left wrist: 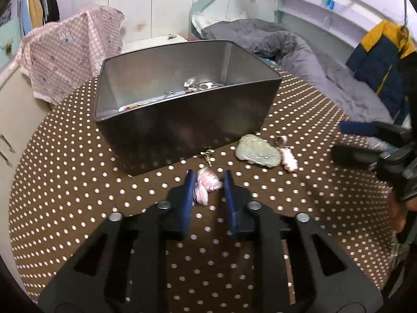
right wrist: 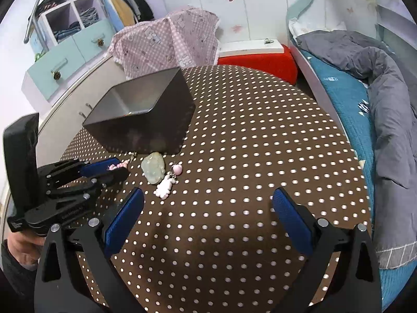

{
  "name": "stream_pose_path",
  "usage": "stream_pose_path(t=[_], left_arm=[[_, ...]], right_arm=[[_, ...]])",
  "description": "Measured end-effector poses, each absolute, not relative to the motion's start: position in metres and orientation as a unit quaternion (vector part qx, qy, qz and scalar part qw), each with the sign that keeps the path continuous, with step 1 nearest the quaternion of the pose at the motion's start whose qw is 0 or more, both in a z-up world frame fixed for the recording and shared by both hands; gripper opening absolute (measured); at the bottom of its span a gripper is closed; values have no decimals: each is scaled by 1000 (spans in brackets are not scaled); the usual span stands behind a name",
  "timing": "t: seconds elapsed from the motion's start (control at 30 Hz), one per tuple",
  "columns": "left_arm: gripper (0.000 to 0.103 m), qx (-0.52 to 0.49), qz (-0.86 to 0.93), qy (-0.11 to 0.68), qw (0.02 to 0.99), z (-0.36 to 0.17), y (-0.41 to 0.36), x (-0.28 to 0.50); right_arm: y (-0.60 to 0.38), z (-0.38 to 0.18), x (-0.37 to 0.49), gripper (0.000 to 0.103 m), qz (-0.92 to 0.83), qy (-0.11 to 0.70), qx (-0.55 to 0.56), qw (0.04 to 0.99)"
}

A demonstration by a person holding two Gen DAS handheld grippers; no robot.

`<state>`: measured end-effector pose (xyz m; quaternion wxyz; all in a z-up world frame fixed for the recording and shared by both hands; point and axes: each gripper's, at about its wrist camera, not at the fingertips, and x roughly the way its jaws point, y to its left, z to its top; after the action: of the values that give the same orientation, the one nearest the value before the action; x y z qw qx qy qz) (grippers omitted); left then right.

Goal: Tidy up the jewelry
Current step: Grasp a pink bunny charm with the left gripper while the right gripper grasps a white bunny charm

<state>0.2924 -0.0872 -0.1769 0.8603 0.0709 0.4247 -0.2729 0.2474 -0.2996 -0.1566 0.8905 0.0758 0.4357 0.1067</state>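
Note:
A dark metal box (left wrist: 182, 120) stands on the brown dotted table (left wrist: 78, 182) with several jewelry pieces inside (left wrist: 200, 86). My left gripper (left wrist: 208, 180) is open around a pink flower-like piece (left wrist: 207, 182) lying on the table; the piece touches the left pad. A pale green jade pendant (left wrist: 256, 151), a pink-white charm (left wrist: 288, 157) and a small gold piece (left wrist: 207, 154) lie in front of the box. My right gripper (right wrist: 208, 206) is open and empty, near the jade pendant (right wrist: 153, 169) and white charm (right wrist: 164, 186). The left gripper shows in the right wrist view (right wrist: 114, 168).
A bed with a grey quilt (right wrist: 385, 104) runs along the table's right side. A pink checked cloth (right wrist: 169, 44) covers something behind the box. A red stool (right wrist: 260, 62) stands behind the table. A white cabinet (right wrist: 67, 107) is at left.

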Motion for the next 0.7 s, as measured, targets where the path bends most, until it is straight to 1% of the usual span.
stream_pose_path(t=[0.07, 0.13, 0.2, 0.23, 0.3, 0.33, 0.37, 0.4, 0.43, 0.47, 0.57, 0.7], left_arm=[[20, 65, -271, 425, 861, -177, -84, 289], [20, 56, -264, 424, 865, -177, -77, 285], [20, 45, -257, 423, 868, -176, -68, 282], [20, 41, -254, 423, 869, -176, -65, 281], [20, 33, -249, 424, 870, -179, -64, 280], [20, 28, -245, 425, 871, -179, -60, 279], [20, 24, -242, 425, 872, -179, -58, 278], [21, 19, -240, 426, 872, -179, -55, 277], [21, 16, -240, 427, 872, -180, -54, 276], [21, 12, -240, 428, 871, -180, -51, 276], [21, 3, -240, 429, 871, -180, -45, 274], [21, 2, -237, 426, 873, -177, -41, 271]], right_arm=[[-290, -159, 250, 95, 115, 437, 66, 890], [-280, -160, 254, 89, 126, 434, 57, 890], [-267, -164, 259, 74, 136, 438, 39, 888], [-262, -167, 263, 70, 137, 442, 29, 886], [-254, -169, 267, 59, 130, 436, 2, 890], [-250, -170, 267, 55, 128, 435, -13, 891], [-246, -170, 266, 49, 127, 433, -29, 892], [-243, -170, 264, 32, 133, 432, -41, 891], [-242, -170, 262, 22, 135, 432, -48, 891], [-240, -170, 259, 14, 136, 432, -58, 890], [-246, -170, 250, 14, 143, 434, -56, 888], [-260, -160, 238, 14, 151, 428, -23, 891]])
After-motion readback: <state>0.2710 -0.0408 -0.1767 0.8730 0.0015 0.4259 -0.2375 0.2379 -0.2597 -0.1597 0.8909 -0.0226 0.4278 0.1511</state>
